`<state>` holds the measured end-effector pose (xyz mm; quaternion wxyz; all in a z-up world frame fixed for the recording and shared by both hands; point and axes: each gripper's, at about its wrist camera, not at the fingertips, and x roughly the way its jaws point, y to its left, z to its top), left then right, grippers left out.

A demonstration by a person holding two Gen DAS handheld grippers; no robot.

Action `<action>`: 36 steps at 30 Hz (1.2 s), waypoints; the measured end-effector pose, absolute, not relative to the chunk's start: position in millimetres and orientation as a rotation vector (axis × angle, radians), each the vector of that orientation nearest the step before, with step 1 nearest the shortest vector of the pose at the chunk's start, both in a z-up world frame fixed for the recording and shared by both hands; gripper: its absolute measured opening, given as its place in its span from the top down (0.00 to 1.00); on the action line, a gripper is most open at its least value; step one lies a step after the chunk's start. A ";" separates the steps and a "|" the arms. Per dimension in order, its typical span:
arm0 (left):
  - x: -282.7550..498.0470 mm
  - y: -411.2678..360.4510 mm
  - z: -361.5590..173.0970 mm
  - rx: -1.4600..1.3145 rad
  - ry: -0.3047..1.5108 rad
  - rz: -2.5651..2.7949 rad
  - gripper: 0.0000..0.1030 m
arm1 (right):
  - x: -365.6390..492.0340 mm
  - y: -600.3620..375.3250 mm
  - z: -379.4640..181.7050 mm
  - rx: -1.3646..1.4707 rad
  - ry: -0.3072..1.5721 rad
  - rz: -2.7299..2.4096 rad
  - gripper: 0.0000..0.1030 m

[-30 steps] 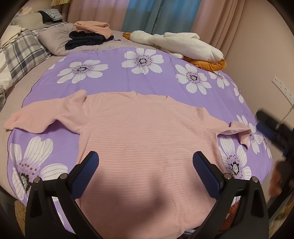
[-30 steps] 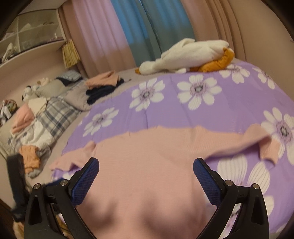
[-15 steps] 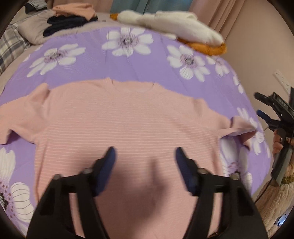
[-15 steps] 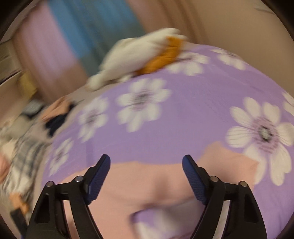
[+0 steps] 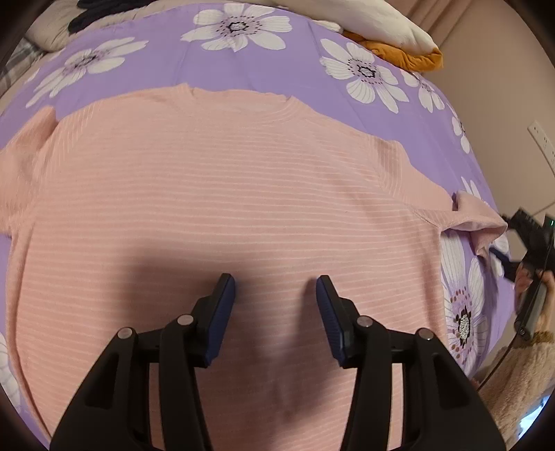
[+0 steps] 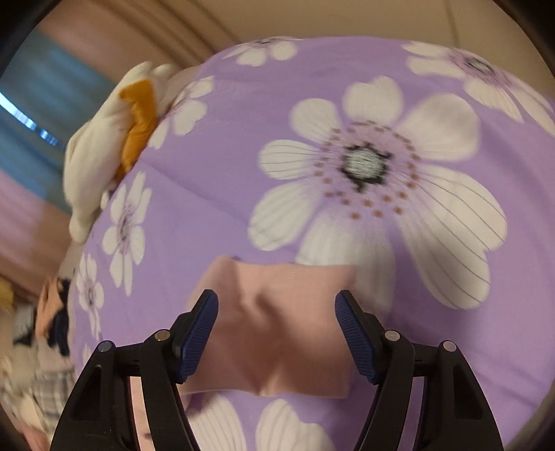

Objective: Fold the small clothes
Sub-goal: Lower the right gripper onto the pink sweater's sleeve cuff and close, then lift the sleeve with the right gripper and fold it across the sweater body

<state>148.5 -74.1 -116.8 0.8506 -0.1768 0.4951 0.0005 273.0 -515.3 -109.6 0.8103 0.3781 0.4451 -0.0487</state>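
A pink striped sweater (image 5: 222, 194) lies spread flat on a purple bedspread with white flowers (image 5: 284, 73), neckline at the far side. My left gripper (image 5: 275, 277) hovers low over the middle of its body, jaws closing, pads apart with flat fabric below them. The sweater's right sleeve end (image 6: 277, 305) lies crumpled under my right gripper (image 6: 276, 295), whose jaws are closing and straddle the cuff without pressing it. That right gripper (image 5: 503, 256) also shows at the right edge of the left wrist view, beside the sleeve (image 5: 475, 218).
A white and orange plush toy (image 5: 392, 31) lies at the far edge of the bed. Folded dark and pink clothes (image 6: 55, 315) and a plaid blanket (image 6: 52, 392) sit at the left. A wall with a socket (image 5: 541, 142) stands to the right. A person's fleece sleeve (image 5: 513, 378) is at lower right.
Both grippers dropped toward the bed and narrowed their jaws. The left one moved in over the sweater's body. The right one swung and rolled over to the right sleeve's cuff.
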 end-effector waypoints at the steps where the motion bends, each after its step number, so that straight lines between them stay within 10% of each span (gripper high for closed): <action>1: 147.8 -73.8 -117.3 -0.378 1.041 -0.001 0.53 | 267.8 -519.1 -111.5 0.807 0.950 -0.128 0.30; 8: 149.7 -75.1 -120.1 -0.380 1.042 -0.015 0.46 | 259.1 -530.0 -127.0 0.819 0.984 -0.155 0.32; 13: 154.5 -78.1 -120.6 -0.389 1.050 -0.009 0.41 | 272.6 -508.5 -130.8 0.765 1.027 -0.052 0.77; 16: 154.8 -80.3 -119.8 -0.371 1.057 -0.010 0.41 | 278.6 -508.9 -120.4 0.737 1.007 -0.045 0.85; 23: 158.1 -85.4 -120.1 -0.347 1.065 -0.008 0.35 | 270.5 -553.6 -68.0 0.613 0.760 -0.184 0.85; 30: 159.2 -87.9 -120.7 -0.336 1.061 -0.019 0.29 | 279.8 -568.4 -112.6 0.650 0.906 -0.297 0.83; 36: 158.9 -90.2 -120.5 -0.342 1.060 -0.026 0.25 | 244.9 -579.2 -83.2 0.680 0.759 -0.357 0.40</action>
